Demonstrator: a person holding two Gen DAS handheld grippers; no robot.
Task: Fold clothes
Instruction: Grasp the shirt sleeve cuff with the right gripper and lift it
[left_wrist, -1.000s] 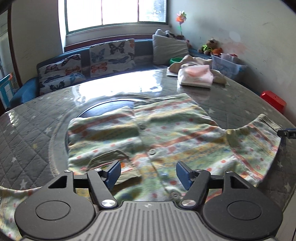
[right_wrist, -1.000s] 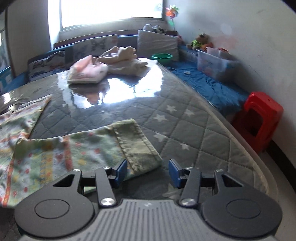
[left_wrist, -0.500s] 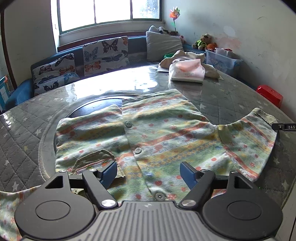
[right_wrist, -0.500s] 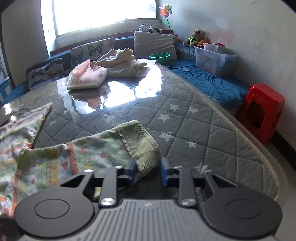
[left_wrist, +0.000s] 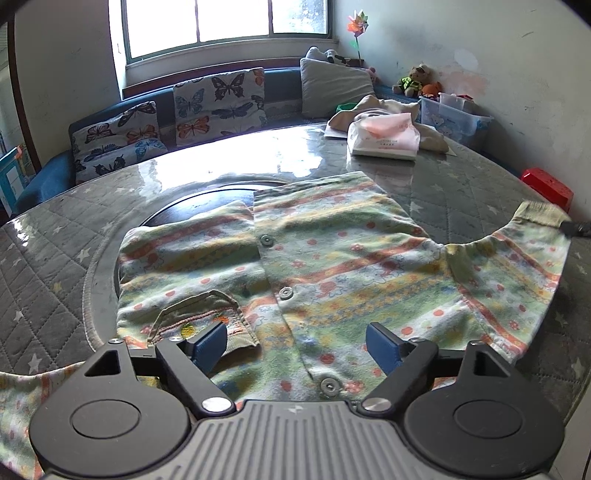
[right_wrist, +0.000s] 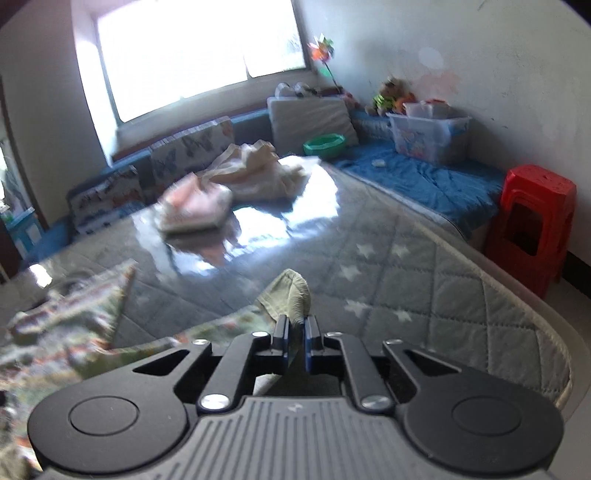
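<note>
The shirt (left_wrist: 332, 273), striped and dotted, lies spread front-up on the quilted table (left_wrist: 48, 266), with its right sleeve cuff (right_wrist: 291, 295) lifted off the surface. The right hand-held gripper (right_wrist: 295, 341) is clenched on that cuff, while the left hand-held gripper (left_wrist: 295, 343) hovers over the shirt's near edge, its jaws opening and pressing on nothing. Print on the tissue pack (left_wrist: 384, 136) further back is too small to read.
</note>
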